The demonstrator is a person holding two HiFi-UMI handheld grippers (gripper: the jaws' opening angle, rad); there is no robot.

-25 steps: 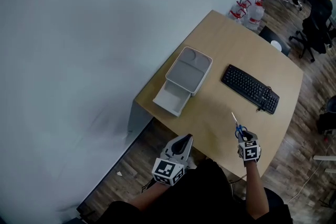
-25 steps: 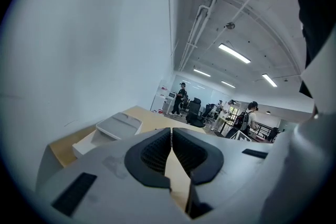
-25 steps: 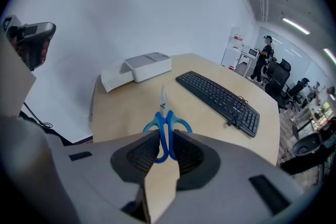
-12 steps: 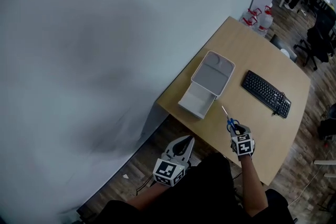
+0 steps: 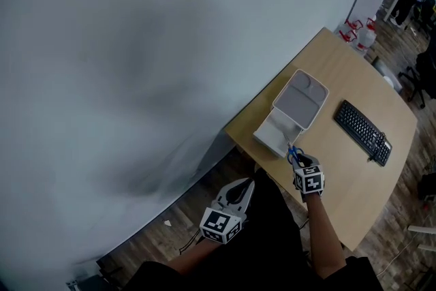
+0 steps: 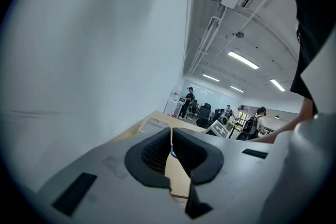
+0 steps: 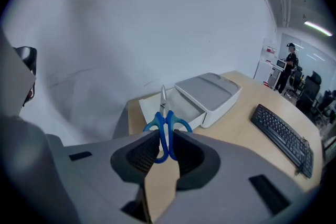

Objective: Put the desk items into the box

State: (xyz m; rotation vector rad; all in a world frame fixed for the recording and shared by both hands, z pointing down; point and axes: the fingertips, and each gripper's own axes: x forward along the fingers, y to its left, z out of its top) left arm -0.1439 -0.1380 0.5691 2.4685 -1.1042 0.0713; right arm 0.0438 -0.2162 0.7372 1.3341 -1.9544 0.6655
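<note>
It's an open-plan office. A tan desk [image 5: 344,78] with a black keyboard [image 5: 362,133] stands by a white wall on a wood floor [image 5: 402,242]. Farther back are a black swivel chair [image 5: 424,71], water jugs [image 5: 361,34], ceiling strip lights [image 6: 242,59] and people [image 7: 289,63] among more desks.

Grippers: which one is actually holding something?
The right gripper: its jaws are clamped on the blue-handled scissors, blades pointing forward. The left gripper hangs low beside the person, with its jaws together and nothing between them.

scissors [image 7: 164,115]: handle loops partly hidden inside right hand-held gripper [image 7: 167,136] | desk [image 6: 184,122]: mostly hidden behind left hand-held gripper [image 6: 171,136]
</note>
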